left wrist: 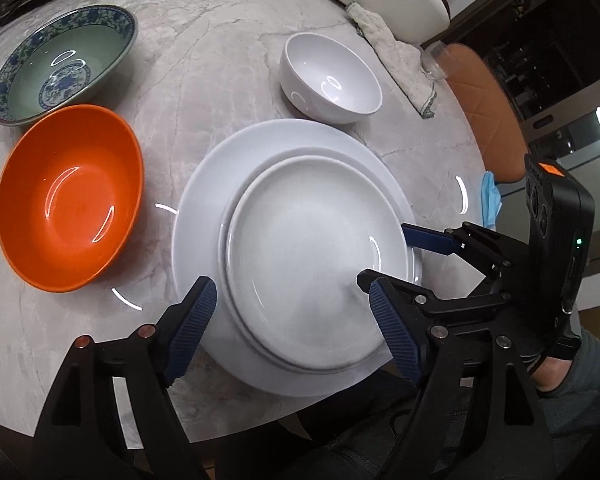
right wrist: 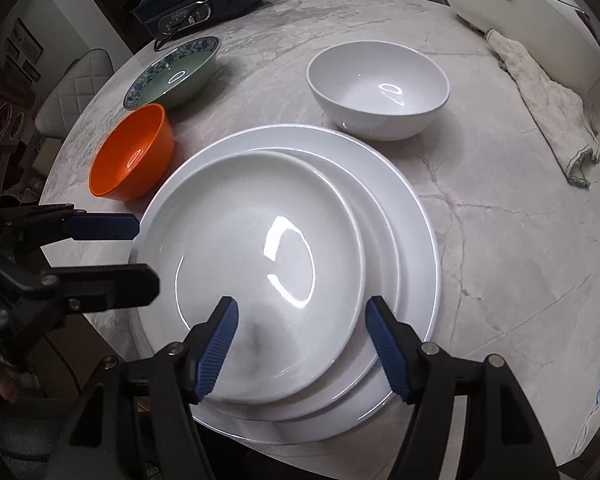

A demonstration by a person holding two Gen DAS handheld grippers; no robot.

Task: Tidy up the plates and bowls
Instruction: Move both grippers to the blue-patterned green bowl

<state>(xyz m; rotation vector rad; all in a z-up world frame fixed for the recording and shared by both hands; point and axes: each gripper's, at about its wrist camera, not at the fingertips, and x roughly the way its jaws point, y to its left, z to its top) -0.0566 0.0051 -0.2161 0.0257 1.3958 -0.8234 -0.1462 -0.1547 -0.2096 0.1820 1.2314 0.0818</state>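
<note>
Left wrist view: the small plate [left wrist: 315, 264] is seen stacked on the large plate [left wrist: 204, 216], near the table [left wrist: 204, 64] edge. The left gripper [left wrist: 292, 328] is spread wide over the stack's near rim, nothing pinched. The right gripper [left wrist: 395, 260] is also wide, at the stack's right rim. Left of the stack sit the orange bowl [left wrist: 68, 200] and, beyond it, the patterned bowl [left wrist: 64, 64]; the white bowl [left wrist: 331, 80] is behind the stack.

Right wrist view: 3 plates are counted, the top one shifted left. The right gripper [right wrist: 300, 344] is wide, empty. Glazed ware is judged stiff, slippery, breakable, fairly heavy; rims are best pinched, bowls by the wall.
</note>
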